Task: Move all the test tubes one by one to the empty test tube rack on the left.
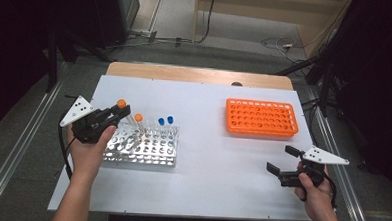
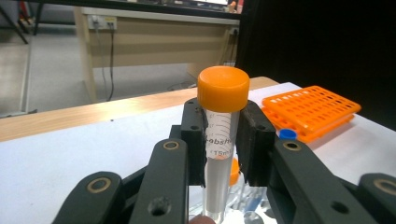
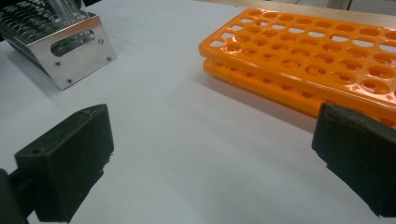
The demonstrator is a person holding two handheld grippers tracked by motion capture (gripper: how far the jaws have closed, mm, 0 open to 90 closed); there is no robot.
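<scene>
The orange-capped tube (image 2: 219,140) is pinched between the fingers (image 2: 194,140) of the left gripper (image 1: 115,113), just under its cap, and stands upright above the near left part of the metal rack (image 1: 141,148). The left gripper view shows the printed scale and lettering on the tube's clear wall; the high view shows instead where it hangs: over the rack's left end, at the left of the white tabletop (image 1: 206,171).

A second orange-capped tube (image 1: 139,119) stands in the rack just beside the held one, and two blue-capped tubes (image 1: 165,121) stand further right in the back row.

The orange rack (image 1: 262,117) lies flat, well apart at the far right of the tabletop, all its holes open. The right gripper view shows it is two layers stacked.

The right gripper (image 1: 284,162) hovers low near the right front edge, its fingers (image 3: 70,158) spread wide with nothing between them. Bare tabletop lies between the two racks.
</scene>
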